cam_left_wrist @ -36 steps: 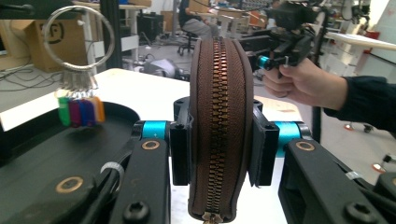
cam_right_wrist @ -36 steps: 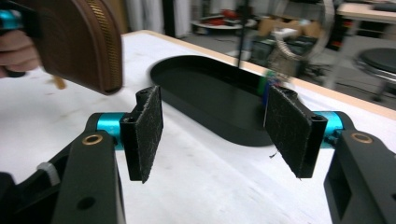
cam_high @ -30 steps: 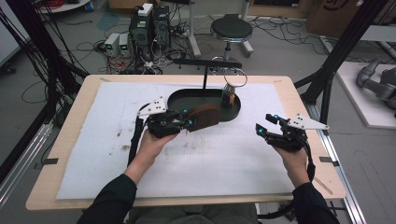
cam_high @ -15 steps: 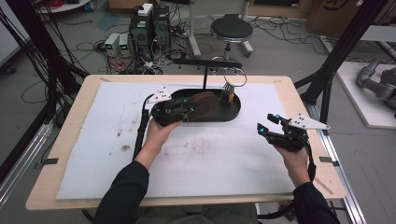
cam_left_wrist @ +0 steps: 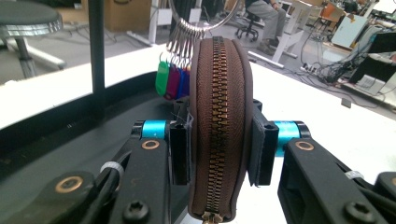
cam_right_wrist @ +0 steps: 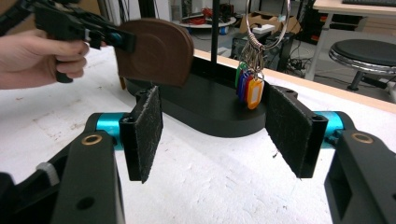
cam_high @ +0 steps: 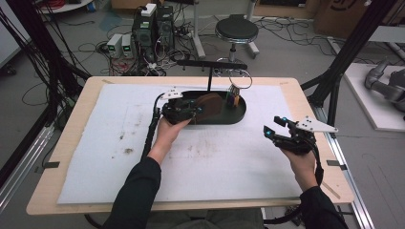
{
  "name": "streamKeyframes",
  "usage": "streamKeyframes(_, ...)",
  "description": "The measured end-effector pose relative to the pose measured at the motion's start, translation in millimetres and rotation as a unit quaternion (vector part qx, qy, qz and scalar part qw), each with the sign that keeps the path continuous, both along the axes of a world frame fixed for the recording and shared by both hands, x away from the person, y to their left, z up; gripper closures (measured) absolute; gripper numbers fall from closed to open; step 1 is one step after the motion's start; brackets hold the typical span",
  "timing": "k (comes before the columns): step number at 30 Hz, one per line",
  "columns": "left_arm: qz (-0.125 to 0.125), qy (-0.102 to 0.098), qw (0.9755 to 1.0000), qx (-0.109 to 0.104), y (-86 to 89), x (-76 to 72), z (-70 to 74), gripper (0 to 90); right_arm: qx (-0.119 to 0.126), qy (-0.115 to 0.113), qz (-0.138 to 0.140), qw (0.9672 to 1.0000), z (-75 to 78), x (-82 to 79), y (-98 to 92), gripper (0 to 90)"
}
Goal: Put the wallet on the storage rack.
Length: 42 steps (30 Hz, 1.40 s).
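On the left, the left gripper (cam_high: 195, 110) grasps a brown zippered pouch (cam_high: 208, 107), its pads pressed on both flat sides with the zipper edge facing its camera. The pouch is held above the left part of the black oval stand base (cam_high: 239, 114) at the far middle of the white mat (cam_high: 110, 143). Right of the pouch, a ring of coloured key tags (cam_right_wrist: 250, 91) hangs from the stand. At the near right, the right gripper (cam_high: 277, 128) hovers over the mat, jaws released with nothing between them
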<state>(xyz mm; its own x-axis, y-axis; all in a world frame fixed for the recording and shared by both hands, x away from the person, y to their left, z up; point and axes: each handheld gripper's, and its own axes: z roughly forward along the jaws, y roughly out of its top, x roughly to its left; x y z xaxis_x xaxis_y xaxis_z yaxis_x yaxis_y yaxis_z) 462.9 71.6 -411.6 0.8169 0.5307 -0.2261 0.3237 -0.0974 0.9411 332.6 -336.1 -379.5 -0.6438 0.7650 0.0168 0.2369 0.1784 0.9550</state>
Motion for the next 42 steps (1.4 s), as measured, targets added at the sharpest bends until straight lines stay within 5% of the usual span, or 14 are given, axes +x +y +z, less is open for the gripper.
streamKeyframes(15, 0.05, 0.023, 0.998, 0.032, -12.1, 27.5, -19.6, 67.1, -0.001, 0.0, 0.0, 1.0, -0.1, -0.6, -1.6, 38.1)
streamKeyframes(25, 0.057, 0.024, 0.998, 0.01, -8.3, 33.8, -30.1, 66.2, -0.001, 0.0, 0.002, 1.0, 0.0, -1.1, -1.0, 38.2)
streamKeyframes(32, 0.059, 0.02, 0.9973, 0.04, -9.4, 32.5, -29.4, 64.0, -0.002, -0.002, 0.004, 1.0, 0.1, -1.3, -1.6, 38.2)
streamKeyframes(36, 0.085, 0.018, 0.9943, 0.063, -8.9, 31.1, -25.9, 51.4, -0.003, -0.003, 0.004, 1.0, 0.1, -1.5, -1.7, 38.2)
streamKeyframes(40, 0.116, 0.007, 0.9882, 0.1, -5.5, 27.5, -17.4, 35.8, -0.001, -0.001, 0.004, 1.0, 0.0, -1.6, -2.4, 38.2)
streamKeyframes(42, 0.135, -0.006, 0.9825, 0.128, -3.5, 23.2, -8.9, 32.0, -0.001, -0.002, 0.003, 1.0, -0.1, -1.7, -2.9, 38.2)
